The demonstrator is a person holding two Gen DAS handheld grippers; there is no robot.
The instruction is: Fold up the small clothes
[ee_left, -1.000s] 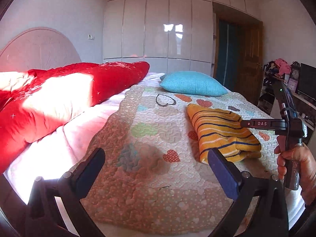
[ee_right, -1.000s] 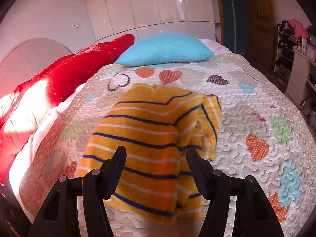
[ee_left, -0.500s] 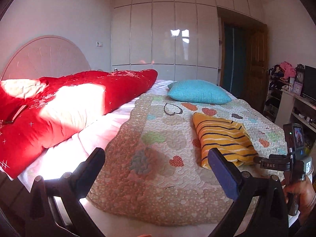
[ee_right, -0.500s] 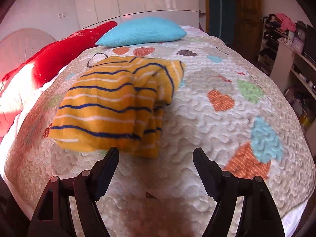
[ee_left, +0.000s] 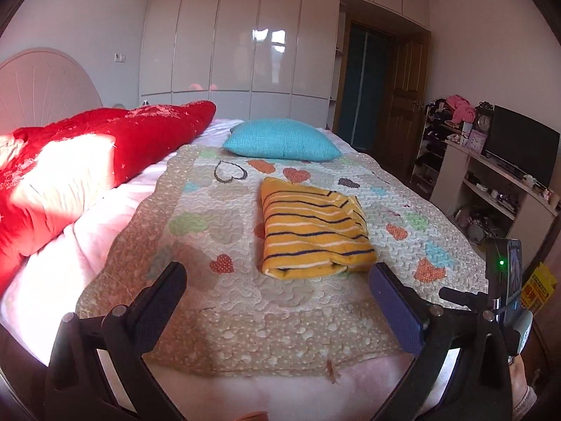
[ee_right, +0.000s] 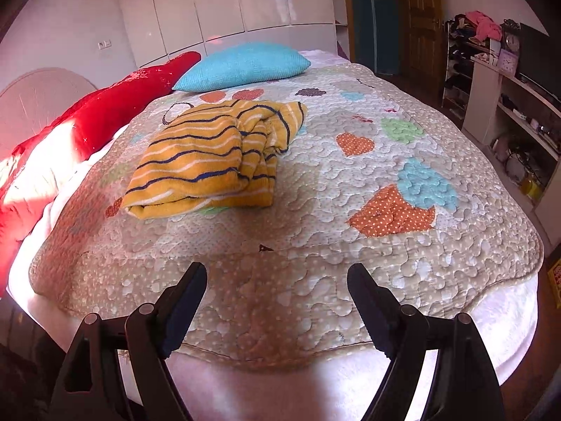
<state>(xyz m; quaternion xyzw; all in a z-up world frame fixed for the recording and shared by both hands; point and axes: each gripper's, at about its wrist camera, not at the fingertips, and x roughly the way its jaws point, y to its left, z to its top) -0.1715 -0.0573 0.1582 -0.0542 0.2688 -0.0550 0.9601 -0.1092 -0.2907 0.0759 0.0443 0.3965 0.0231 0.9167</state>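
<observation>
— One garment only: a yellow striped sweater (ee_right: 210, 161) lies folded on the heart-patterned quilt (ee_right: 350, 210), a little left of the middle, with a blue pillow (ee_right: 245, 65) beyond it and a red duvet (ee_left: 87, 161) along the left side.

— And the claws?

— Both hang over the near edge of the bed, tilted downward, well apart from the sweater. The right gripper (ee_right: 277, 301) has its jaws opening, with only bare quilt between them. The left gripper (ee_left: 277, 301) stands spread wide, released, holding no cloth.

— Can you see the other tool from the left wrist view?

— Yes, at the lower right: its black body with a green light, and part of a hand (ee_left: 522, 396) below it.

— Any writing?

— A yellow packet (ee_left: 536, 286) on the floor carries print, too small to read.
</observation>
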